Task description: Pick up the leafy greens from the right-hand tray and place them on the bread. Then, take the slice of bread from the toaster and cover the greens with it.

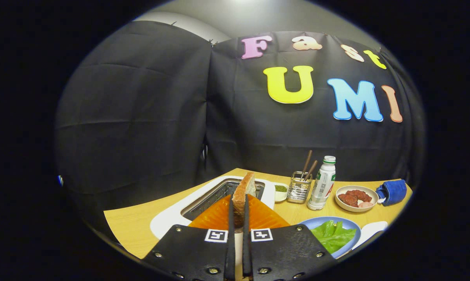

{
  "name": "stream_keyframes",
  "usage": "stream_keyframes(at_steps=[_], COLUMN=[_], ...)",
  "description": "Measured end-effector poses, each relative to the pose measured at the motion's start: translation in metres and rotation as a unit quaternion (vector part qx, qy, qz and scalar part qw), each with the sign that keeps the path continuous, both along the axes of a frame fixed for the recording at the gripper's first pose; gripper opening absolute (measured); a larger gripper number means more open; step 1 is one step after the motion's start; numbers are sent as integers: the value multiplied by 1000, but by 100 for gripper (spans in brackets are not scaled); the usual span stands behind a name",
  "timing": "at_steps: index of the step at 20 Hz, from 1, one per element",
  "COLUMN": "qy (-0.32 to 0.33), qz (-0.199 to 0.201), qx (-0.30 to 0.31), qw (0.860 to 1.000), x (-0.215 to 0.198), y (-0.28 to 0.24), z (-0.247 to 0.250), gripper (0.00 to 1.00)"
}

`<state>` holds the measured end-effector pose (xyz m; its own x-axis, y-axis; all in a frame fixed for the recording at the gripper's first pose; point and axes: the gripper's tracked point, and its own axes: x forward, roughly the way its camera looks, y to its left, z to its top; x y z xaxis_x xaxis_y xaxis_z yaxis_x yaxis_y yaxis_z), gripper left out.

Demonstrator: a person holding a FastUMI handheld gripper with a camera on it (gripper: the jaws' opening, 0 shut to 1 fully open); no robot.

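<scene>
From the gripper view, I have the gripper (239,208) closed almost completely, its two fingers pinching the slice of bread (244,192) from either side. The slice stands on edge directly between the fingers, its long axis running up and away from me, its lower part over the slot of the toaster (219,195), so I judge it is partly lifted (I cannot tell whether its bottom edge is clear of the slot). The leafy greens (332,234) lie on a blue plate (324,221) just to the right of the fingers and nearer to me than the toaster; whether bread lies beneath them I cannot make out. So the coming move turns on this: the target lies rightward and back towards me, and the upright slice must be tipped flat to cover it. Beyond, on the wooden table (133,226), stand a bottle (323,183), a utensil holder (299,187) and a bowl (356,198).
</scene>
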<state>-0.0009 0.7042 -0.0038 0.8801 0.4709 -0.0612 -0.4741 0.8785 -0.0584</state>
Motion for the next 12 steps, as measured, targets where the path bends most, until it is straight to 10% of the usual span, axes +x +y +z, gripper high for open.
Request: stream_keyframes(at_steps=[12], qy=[-25], qz=[14], qx=[37], qw=[999], x=[-11], y=[-10], z=[41], gripper=[4])
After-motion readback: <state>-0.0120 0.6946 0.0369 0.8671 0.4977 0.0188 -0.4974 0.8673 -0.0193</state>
